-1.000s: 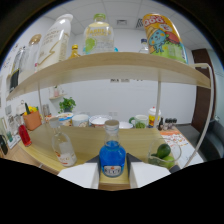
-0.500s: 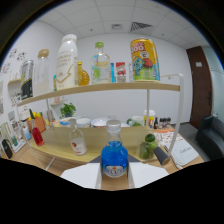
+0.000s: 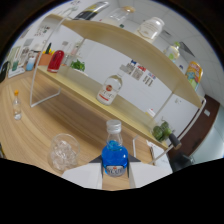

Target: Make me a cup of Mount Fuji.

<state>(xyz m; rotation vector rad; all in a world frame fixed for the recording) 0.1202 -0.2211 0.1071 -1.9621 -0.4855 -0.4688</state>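
fingers (image 3: 116, 172) of my gripper clamped on blue bottle (image 3: 115, 152), held upright and tilted over the counter (image 3: 60, 112). glass (image 3: 64, 152) of ice just left of the fingers. shelf (image 3: 125, 37) edge well beyond; bare counter lies between.

Blue-liquid bottle (image 3: 114, 152) pinched in the claw (image 3: 114, 172) (glass of ice (image 3: 63, 151) beside) above wooden counter (image 3: 45, 112).
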